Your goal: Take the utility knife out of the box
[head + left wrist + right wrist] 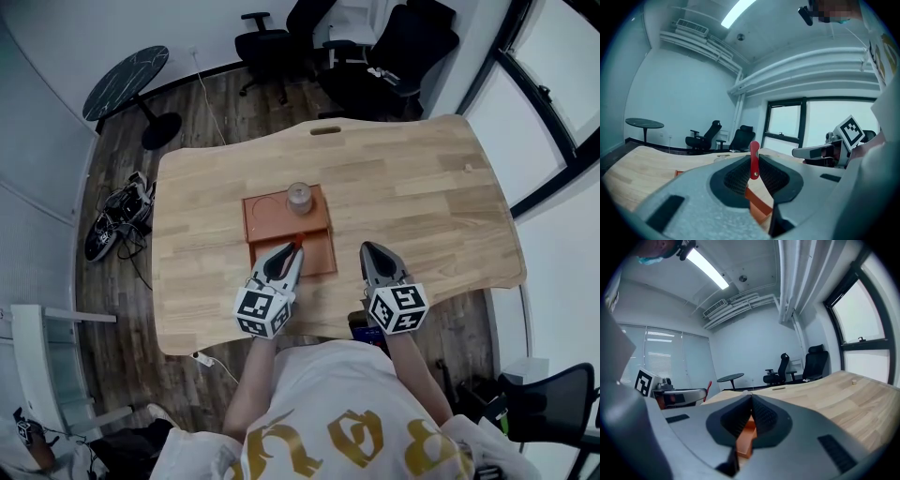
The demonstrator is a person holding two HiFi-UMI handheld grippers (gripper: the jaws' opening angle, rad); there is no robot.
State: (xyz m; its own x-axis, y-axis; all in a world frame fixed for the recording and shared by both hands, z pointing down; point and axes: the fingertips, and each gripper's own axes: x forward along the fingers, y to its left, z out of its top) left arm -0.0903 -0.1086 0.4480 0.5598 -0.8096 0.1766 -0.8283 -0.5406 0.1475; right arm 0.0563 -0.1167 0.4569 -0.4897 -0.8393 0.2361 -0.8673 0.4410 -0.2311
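The orange box (255,221) lies open on the wooden table (422,197), just beyond both grippers. My left gripper (292,249) hovers over the box's near half, shut on a thin red utility knife (753,159) that stands upright between the jaws. The knife's red tip (297,245) shows at the jaw ends in the head view. My right gripper (368,249) is to the right of the box, shut with nothing in it. The box's orange wall (746,438) shows below the right gripper (751,398) in its own view.
A small round jar-like thing (299,198) sits at the box's far edge. Black office chairs (375,56) stand behind the table, and a round dark side table (127,82) is far left. Cables and gear (117,220) lie on the floor at the left.
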